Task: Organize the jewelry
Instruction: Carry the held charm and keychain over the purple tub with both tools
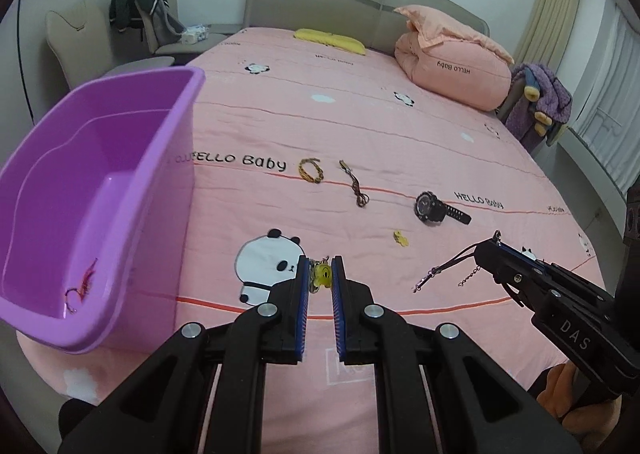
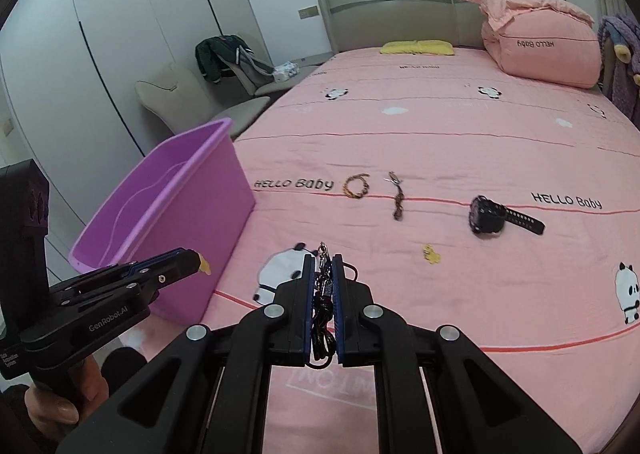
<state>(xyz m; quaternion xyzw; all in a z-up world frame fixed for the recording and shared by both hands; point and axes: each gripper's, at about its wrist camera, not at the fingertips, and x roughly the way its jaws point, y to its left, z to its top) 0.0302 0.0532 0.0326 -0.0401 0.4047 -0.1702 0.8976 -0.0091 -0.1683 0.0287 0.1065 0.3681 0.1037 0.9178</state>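
My left gripper (image 1: 320,274) is shut on a yellow charm (image 1: 322,276) and hangs above the pink bed beside the purple bin (image 1: 176,126). That bin holds a small red string piece (image 1: 82,286) at its bottom. My right gripper (image 2: 322,278) is shut on a dark cord with chain and clasp (image 2: 323,294); in the left wrist view the same cord (image 1: 448,268) dangles from its tips. On the bed lie a braided bracelet (image 1: 310,171), a brown cord (image 1: 354,188), a black watch (image 1: 438,208) and a small yellow charm (image 1: 401,239).
Pink sheet (image 1: 360,126) covers the bed, with a folded pink quilt (image 1: 448,66) and yellow pillow (image 1: 330,40) near the headboard. A chair with a dark jacket (image 1: 136,8) stands left of the bed. A person's hand (image 2: 60,406) grips the left tool's handle.
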